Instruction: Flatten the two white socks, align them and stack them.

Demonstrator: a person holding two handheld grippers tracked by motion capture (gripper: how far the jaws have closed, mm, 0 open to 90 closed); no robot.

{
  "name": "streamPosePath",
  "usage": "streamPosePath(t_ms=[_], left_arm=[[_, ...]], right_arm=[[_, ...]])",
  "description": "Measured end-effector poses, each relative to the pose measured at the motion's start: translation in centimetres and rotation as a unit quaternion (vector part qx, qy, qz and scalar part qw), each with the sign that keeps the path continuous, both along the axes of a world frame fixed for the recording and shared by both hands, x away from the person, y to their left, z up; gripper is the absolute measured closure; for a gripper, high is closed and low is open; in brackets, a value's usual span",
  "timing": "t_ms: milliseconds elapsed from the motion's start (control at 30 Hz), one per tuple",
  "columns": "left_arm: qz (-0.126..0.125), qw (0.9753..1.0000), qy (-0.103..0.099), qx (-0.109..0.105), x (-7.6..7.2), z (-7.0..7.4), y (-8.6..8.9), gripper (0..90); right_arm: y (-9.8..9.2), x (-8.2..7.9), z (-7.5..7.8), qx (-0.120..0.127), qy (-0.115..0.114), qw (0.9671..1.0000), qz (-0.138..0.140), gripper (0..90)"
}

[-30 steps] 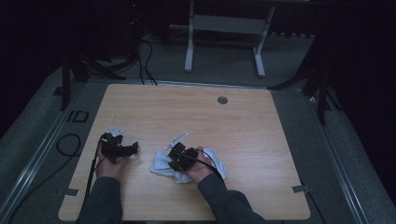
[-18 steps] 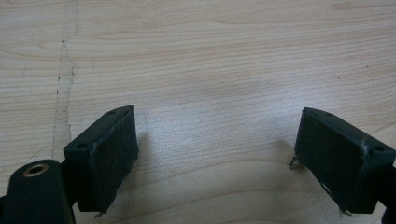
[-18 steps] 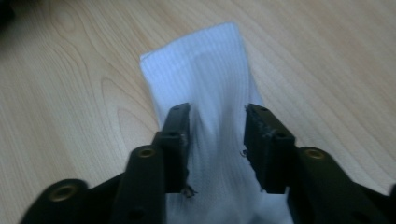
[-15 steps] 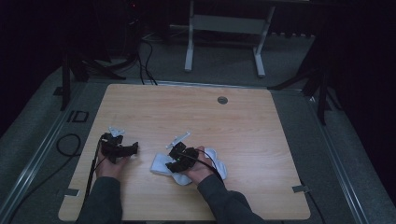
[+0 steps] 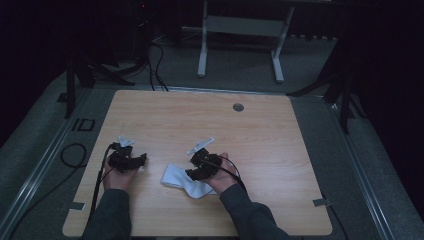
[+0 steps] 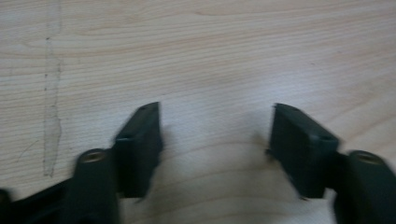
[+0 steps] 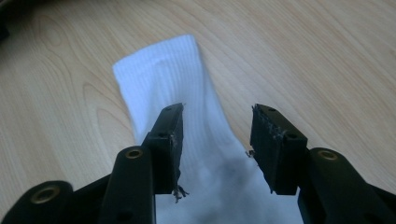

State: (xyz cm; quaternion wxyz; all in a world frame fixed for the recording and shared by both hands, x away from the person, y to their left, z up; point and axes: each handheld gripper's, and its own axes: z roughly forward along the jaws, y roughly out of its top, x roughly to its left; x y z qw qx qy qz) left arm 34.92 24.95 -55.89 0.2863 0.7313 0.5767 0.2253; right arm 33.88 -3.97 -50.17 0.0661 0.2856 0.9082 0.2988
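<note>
A white sock (image 5: 186,182) lay flat on the wooden table (image 5: 280,150), toward the person's side and a little right of the middle, partly tucked under the right hand. The right gripper (image 5: 201,170) hovered directly over it with its jaws spread apart; in the right gripper view the sock (image 7: 180,98) ran straight away from the gripper (image 7: 217,140), its ribbed cuff at the far end and the rest passing between and beneath the two black jaws, so the sock's long axis lined up with the way the gripper pointed. Whether the jaw tips touched the fabric could not be told. The left gripper (image 5: 128,161) sat well apart to the left, also spread wide (image 6: 217,144), looking down on bare wood with nothing between its jaws. The right hand was plainly the nearer one, and any pinch seemed likely to come from it, closing across the sock's width rather than along its length
</note>
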Motion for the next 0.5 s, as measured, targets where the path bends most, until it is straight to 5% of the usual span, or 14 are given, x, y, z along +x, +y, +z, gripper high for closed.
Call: streamPosePath(t_ms=[200,400,500], left_arm=[[-0.017,0.9998,0.008,-0.008,-0.3,0.4,-0.1,51.0],[-0.042,0.9988,-0.011,-0.021,-1.2,1.9,-0.9,56.7],[-0.066,0.9967,-0.013,-0.045,-1.5,2.3,-1.2,60.6]], right_arm=[[-1.3,0.6,-0.1,-0.002,0.000,0.9999,-0.012,52.7],[-3.4,1.2,0.2,-0.005,-0.005,0.9996,-0.027,52.3],[-4.5,1.4,0.4,-0.006,-0.007,0.9994,-0.035,52.1]])
